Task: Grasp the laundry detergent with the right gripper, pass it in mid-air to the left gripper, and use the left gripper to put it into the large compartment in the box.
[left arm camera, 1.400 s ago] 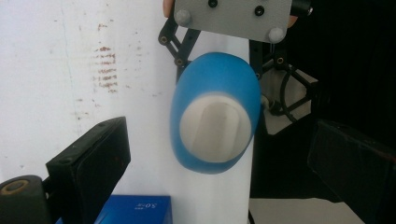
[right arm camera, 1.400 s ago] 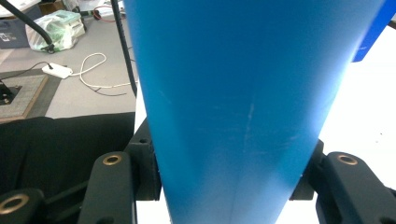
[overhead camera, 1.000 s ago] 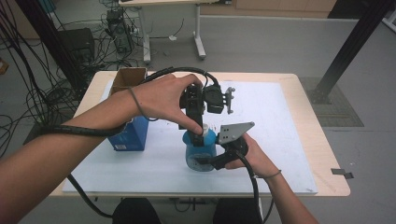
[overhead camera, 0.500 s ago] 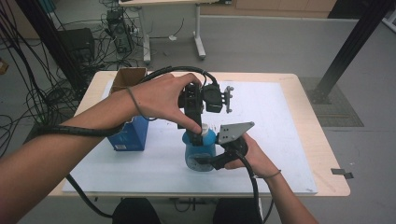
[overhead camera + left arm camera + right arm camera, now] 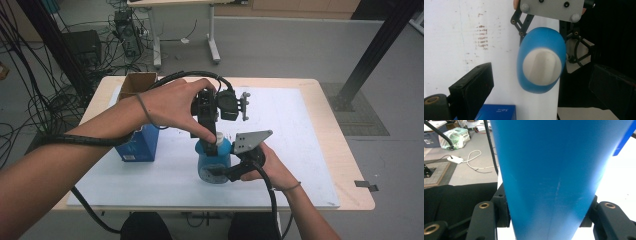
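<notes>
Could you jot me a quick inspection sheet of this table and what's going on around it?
Surface: white sheet on a wooden table, faint brown marks.
Job's things: blue bottle with white cap, upright.
Clutter: blue box; open cardboard box.
Grippers: right gripper clamps the bottle's body; left gripper above the cap, jaws open either side.
Cables: one black cable along the left forearm.
Surroundings: grey floor, tangled wires, another table's legs.

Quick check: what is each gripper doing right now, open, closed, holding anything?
Left gripper: open, jaws either side of the white cap of the blue bottle, not touching it.
Right gripper: closed on the blue bottle's body.
</notes>
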